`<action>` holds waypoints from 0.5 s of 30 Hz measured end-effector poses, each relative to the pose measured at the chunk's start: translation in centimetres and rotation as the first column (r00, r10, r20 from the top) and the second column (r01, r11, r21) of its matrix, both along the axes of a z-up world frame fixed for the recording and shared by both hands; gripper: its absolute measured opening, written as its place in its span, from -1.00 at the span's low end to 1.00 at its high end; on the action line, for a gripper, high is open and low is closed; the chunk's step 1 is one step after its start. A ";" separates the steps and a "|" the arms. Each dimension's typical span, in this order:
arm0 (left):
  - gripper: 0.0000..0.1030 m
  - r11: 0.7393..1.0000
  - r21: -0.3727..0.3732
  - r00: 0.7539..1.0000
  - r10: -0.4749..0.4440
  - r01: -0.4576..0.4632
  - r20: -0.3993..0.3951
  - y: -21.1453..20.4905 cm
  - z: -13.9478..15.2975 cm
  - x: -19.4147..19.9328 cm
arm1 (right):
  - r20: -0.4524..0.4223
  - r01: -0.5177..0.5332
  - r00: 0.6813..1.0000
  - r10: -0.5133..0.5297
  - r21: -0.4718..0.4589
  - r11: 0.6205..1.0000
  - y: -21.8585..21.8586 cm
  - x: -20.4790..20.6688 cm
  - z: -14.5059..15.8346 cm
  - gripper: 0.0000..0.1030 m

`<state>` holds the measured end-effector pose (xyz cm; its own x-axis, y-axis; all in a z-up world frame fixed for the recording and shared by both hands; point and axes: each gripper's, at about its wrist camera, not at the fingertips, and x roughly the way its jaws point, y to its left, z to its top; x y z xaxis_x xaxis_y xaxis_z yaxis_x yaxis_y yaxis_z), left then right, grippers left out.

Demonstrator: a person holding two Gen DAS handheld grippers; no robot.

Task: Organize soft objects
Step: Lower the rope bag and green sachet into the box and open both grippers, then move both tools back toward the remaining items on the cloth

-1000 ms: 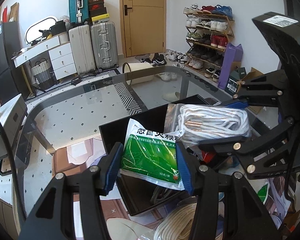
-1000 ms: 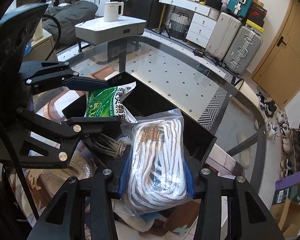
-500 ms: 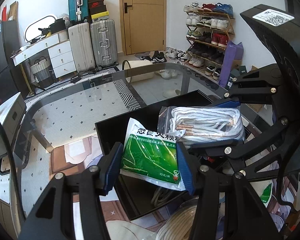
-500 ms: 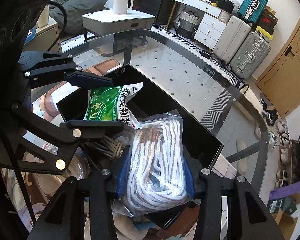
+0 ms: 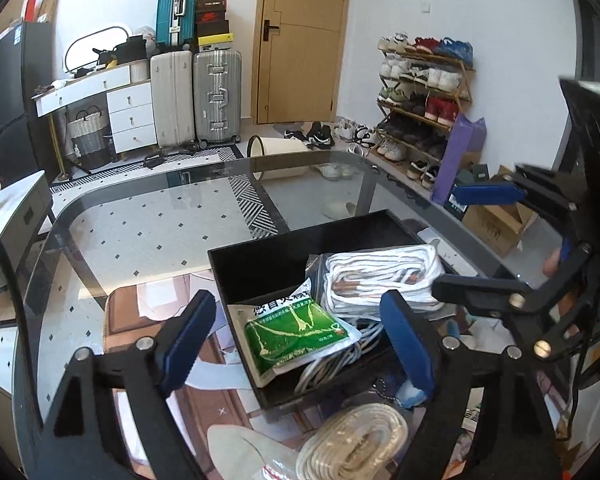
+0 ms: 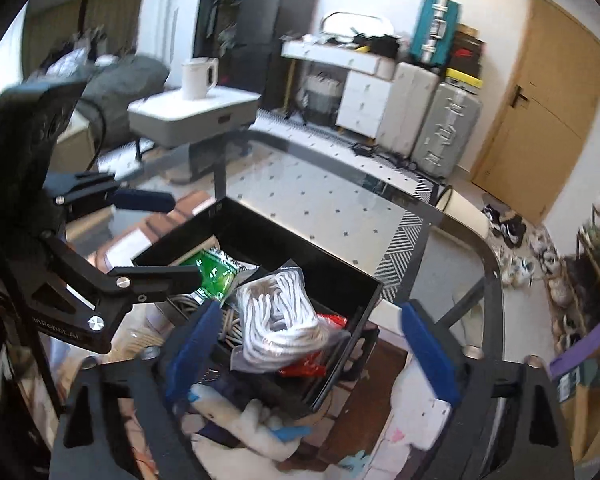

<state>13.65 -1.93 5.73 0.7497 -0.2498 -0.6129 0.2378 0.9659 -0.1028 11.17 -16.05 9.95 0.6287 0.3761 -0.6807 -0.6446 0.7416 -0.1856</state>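
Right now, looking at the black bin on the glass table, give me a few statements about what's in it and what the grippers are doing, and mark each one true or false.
1. The green packet lies inside the black bin. True.
2. The bagged white rope is clamped in the right gripper. False: its jaws are opening and the bag lies free in the bin.
3. The left gripper is shut on the green packet. False: its jaws are opening, pads clear of it.
4. A coil of white rope lies outside the bin. True.
5. The bin stands on a wooden table. False: on the glass table.
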 end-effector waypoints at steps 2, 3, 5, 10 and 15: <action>0.99 1.000 -0.009 1.000 0.011 -0.011 0.014 0.4 0.4 -0.6 | 0.006 0.042 0.999 -0.043 0.057 0.997 -0.8 -0.9 0.3 0.99; 1.00 1.000 -0.017 1.000 0.017 -0.016 0.025 0.5 0.6 -1.0 | -0.003 0.052 0.999 -0.052 0.078 0.996 -1.0 -1.1 0.4 0.99; 1.00 0.999 -0.033 0.999 0.032 -0.031 0.029 1.0 0.7 -1.7 | -0.029 0.073 0.997 -0.070 0.130 0.989 -1.8 -1.7 0.4 0.99; 1.00 0.998 -0.050 0.998 0.050 -0.048 0.035 2.0 1.1 -3.7 | -0.040 0.119 0.993 -0.114 0.197 0.973 -3.1 -3.8 0.2 0.99; 1.00 0.997 -0.040 0.996 0.073 -0.071 0.044 2.3 1.1 -5.5 | -0.052 0.175 0.984 -0.168 0.206 0.963 -4.3 -6.5 -0.7 0.99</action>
